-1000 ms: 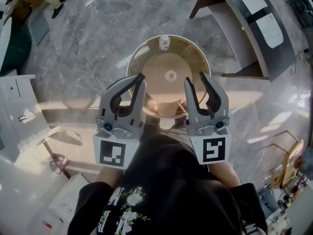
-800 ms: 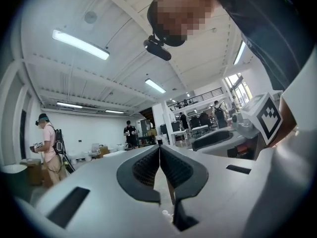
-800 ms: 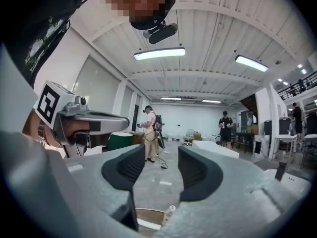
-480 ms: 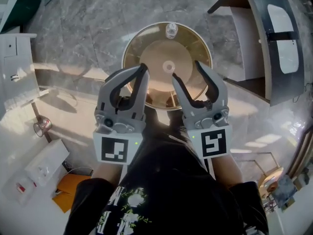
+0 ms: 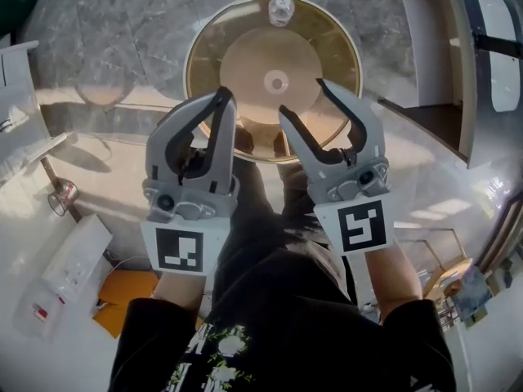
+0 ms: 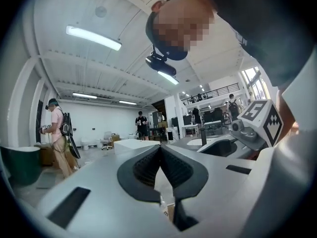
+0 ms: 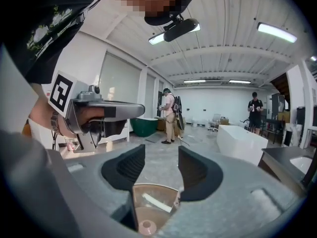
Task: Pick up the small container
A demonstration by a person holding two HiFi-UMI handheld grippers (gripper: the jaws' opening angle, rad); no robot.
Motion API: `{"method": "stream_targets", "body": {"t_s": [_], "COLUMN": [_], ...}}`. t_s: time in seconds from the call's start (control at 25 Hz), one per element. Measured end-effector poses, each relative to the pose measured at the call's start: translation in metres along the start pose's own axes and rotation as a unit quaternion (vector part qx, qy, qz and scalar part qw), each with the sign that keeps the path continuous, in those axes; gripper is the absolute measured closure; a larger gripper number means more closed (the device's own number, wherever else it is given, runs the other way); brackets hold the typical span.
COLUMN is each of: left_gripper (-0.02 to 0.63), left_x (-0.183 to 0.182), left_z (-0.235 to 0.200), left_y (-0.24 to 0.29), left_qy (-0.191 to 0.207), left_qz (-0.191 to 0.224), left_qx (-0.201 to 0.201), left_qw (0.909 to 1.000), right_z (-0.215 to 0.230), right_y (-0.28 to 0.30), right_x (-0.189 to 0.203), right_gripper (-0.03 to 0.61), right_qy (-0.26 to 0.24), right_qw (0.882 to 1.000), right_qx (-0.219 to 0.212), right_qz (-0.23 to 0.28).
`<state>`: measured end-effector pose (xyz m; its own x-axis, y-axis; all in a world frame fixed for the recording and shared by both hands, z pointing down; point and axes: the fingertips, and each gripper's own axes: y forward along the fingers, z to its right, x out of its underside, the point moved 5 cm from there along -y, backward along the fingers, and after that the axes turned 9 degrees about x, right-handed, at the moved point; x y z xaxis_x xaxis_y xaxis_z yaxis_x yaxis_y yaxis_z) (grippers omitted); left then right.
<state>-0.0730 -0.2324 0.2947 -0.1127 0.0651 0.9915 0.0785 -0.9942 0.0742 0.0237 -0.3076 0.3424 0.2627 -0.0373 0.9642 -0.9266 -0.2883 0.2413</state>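
Observation:
The small clear container point(image 5: 280, 9) stands at the far edge of a round glass table with a gold rim point(image 5: 189, 64), seen in the head view. Both grippers hover over the table's near edge, well short of the container. My left gripper point(image 5: 223, 98) has its jaws closed tip to tip with nothing between them; they also meet in the left gripper view point(image 6: 159, 148). My right gripper point(image 5: 304, 100) is open and empty. Through its gap point(image 7: 162, 158) the glass table point(image 7: 153, 202) shows below.
White cabinets point(image 5: 69, 260), an orange item point(image 5: 122, 296) and a metal cup point(image 5: 61, 196) sit on the floor at left. A dark curved counter point(image 5: 482, 64) stands at right. People point(image 7: 170, 114) and a white block point(image 7: 242, 139) are far off across the hall.
My right gripper's jaws have spread wider. Both grippers have moved forward over the table's near edge, and the table and container now sit higher in the head view.

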Motion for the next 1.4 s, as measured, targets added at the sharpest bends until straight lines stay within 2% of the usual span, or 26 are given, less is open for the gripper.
{"method": "stream_targets", "body": {"t_s": [0.12, 0.32, 0.52, 0.72, 0.84, 1.16, 1.4], "left_gripper": [0.601, 0.601, 0.601, 0.601, 0.601, 0.601, 0.601], "left_x": [0.03, 0.066, 0.109, 0.156, 0.181, 0.235, 0.289], "left_z": [0.003, 0.003, 0.017, 0.026, 0.027, 0.038, 0.048], "left_y": [0.012, 0.01, 0.023, 0.031, 0.03, 0.033, 0.041], "left_qy": [-0.019, -0.008, -0.002, -0.006, -0.026, -0.026, -0.029], "left_qz": [-0.003, -0.012, -0.017, -0.013, -0.001, -0.006, -0.022], "left_qx": [0.006, 0.026, 0.039, 0.049, 0.046, 0.039, 0.047], "left_qw": [0.9998, 0.9996, 0.9991, 0.9987, 0.9986, 0.9989, 0.9982], "right_z": [0.004, -0.011, -0.02, -0.026, -0.032, -0.04, -0.04], "right_y": [0.001, 0.014, 0.021, 0.033, 0.041, 0.054, 0.064], "right_x": [0.031, 0.076, 0.123, 0.18, 0.21, 0.268, 0.314], "right_gripper": [0.37, 0.37, 0.37, 0.37, 0.37, 0.37, 0.37], "right_qy": [0.008, 0.028, 0.02, 0.031, 0.029, 0.014, 0.053], "right_qw": [1.0, 0.999, 0.999, 0.999, 0.999, 0.999, 0.997], "right_qx": [0.011, 0.033, 0.022, 0.029, 0.023, 0.007, 0.02], "right_qz": [-0.009, -0.009, -0.015, -0.029, -0.032, -0.039, -0.049]}}
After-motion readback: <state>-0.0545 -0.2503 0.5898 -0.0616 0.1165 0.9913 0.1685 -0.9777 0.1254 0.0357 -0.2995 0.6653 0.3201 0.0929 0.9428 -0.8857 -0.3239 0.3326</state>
